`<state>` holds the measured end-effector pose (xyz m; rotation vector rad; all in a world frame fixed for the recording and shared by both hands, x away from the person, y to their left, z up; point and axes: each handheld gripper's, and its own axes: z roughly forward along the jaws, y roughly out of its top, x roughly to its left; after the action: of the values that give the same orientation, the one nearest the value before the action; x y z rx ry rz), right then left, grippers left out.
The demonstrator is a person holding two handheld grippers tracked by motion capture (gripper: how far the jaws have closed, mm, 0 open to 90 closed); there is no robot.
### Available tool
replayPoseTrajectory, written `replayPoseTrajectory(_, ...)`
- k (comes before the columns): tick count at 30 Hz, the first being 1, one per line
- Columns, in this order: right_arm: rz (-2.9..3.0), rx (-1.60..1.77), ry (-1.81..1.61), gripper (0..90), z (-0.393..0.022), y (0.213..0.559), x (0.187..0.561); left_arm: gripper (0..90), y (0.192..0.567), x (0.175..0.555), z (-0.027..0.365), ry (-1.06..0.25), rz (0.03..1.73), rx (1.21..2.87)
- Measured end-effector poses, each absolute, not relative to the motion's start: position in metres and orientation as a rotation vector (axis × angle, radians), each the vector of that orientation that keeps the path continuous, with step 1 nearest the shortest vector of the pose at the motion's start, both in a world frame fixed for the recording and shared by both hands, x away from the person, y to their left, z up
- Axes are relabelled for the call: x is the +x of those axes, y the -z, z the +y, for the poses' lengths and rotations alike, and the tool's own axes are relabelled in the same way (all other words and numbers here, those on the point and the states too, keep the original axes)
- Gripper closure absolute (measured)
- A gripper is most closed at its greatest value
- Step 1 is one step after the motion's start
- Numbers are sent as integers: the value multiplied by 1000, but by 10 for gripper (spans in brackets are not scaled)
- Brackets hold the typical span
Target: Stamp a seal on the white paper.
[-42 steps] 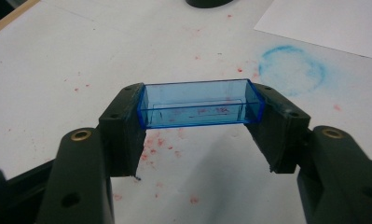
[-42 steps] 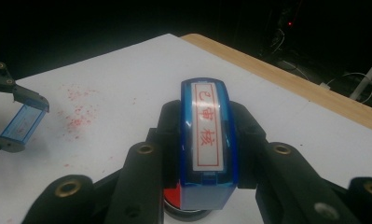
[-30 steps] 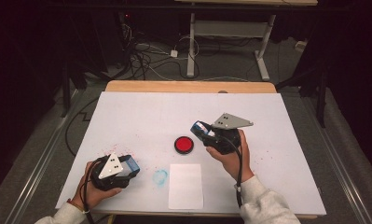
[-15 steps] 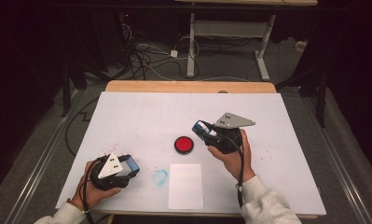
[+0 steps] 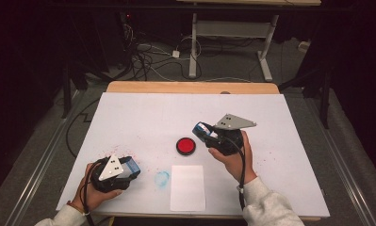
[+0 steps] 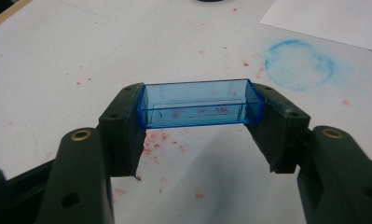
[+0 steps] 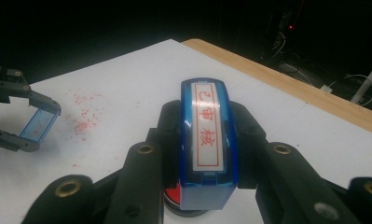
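My left gripper (image 5: 129, 168) rests low over the white table sheet (image 5: 143, 117) at the front left, shut on a clear blue plastic cap (image 6: 200, 103) gripped by its two ends. My right gripper (image 5: 203, 132) is raised right of centre, shut on a blue stamp (image 7: 206, 135). The stamp's white face with red characters is turned up toward the camera. A round red ink pad (image 5: 185, 145) lies just left of and below the stamp. The right gripper view also takes in the left gripper (image 7: 32, 123) with the cap (image 7: 40, 123), far off at the left.
A blank white paper sheet (image 5: 187, 187) lies at the front centre, with a blue ring-shaped ink stain (image 5: 162, 178) to its left. Red ink specks dot the table sheet around both hands. The wooden table edge (image 5: 190, 87) runs along the far side, with cables on the floor beyond.
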<state>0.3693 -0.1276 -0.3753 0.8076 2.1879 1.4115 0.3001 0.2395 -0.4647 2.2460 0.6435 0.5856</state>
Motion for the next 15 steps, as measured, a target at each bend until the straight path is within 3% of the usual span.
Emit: replayPoseTrajectory(15,2288,718,-1401,699,-110,386,346,391,463,298,237,-612,624,2259)
